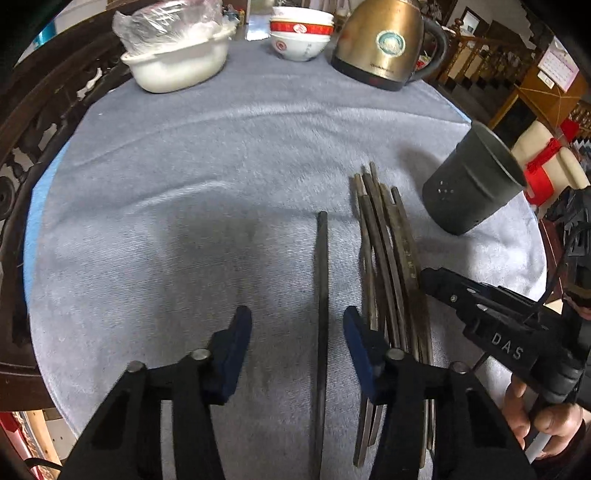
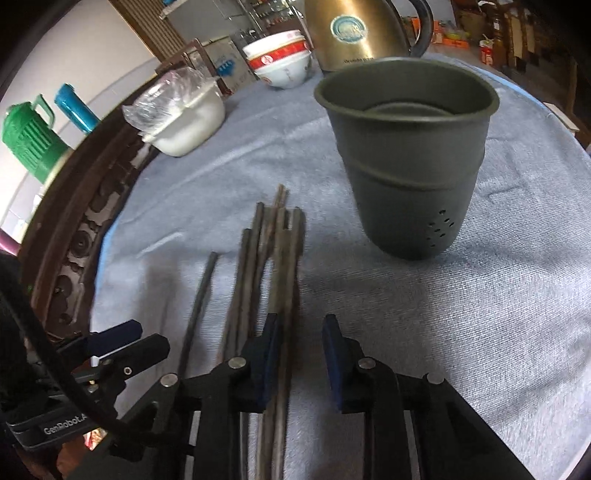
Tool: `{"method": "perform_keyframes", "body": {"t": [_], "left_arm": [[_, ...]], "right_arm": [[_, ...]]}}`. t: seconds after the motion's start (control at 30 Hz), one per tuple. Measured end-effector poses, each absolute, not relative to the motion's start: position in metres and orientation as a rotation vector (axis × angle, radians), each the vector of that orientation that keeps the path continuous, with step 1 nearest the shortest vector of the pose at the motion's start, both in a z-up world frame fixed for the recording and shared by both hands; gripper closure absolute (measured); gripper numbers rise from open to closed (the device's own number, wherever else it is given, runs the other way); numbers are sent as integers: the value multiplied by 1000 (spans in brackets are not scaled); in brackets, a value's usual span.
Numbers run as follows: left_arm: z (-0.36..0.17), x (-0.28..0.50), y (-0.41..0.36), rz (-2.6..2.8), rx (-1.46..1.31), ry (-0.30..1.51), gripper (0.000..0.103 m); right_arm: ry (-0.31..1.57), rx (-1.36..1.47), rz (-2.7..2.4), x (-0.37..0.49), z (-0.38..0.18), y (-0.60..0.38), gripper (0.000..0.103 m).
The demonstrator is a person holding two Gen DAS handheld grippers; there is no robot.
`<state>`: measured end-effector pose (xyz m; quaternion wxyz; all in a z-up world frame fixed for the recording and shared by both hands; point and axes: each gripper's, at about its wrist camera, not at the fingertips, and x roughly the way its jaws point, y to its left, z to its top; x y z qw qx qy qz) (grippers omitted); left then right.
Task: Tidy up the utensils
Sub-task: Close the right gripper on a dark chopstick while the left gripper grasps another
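Observation:
A single dark chopstick (image 1: 322,314) lies on the grey cloth between the open jaws of my left gripper (image 1: 297,325), nearer the right pad. A bundle of several dark chopsticks (image 1: 391,266) lies just to its right. The dark grey perforated utensil cup (image 1: 469,184) stands upright at the far right. In the right wrist view my right gripper (image 2: 301,339) is open and empty above the bundle (image 2: 273,258), whose rightmost stick passes between its pads. The cup (image 2: 406,158) stands ahead of it, empty. The single chopstick (image 2: 199,299) lies left of the bundle.
A white dish covered in plastic (image 1: 177,55), stacked red-and-white bowls (image 1: 301,33) and a gold kettle (image 1: 380,44) stand at the far edge of the cloth-covered table (image 1: 184,184). A carved wooden rim (image 2: 74,229) runs along the left. The right gripper's body (image 1: 498,317) lies close right of the bundle.

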<state>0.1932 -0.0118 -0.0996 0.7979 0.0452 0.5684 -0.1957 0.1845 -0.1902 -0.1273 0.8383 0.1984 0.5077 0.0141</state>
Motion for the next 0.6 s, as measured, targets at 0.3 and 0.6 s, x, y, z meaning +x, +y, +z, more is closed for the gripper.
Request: {"method": "perform_keyframes", "body": {"t": [0.3,0.6], "left_arm": [[-119,210,-12,-422,34,1281,86],[-116,217,-1,-416,22,1295,89]], "right_arm": [[1064,402,43,191,-125,-177,95],[1075,457,-2,178,-125,-200,94]]}}
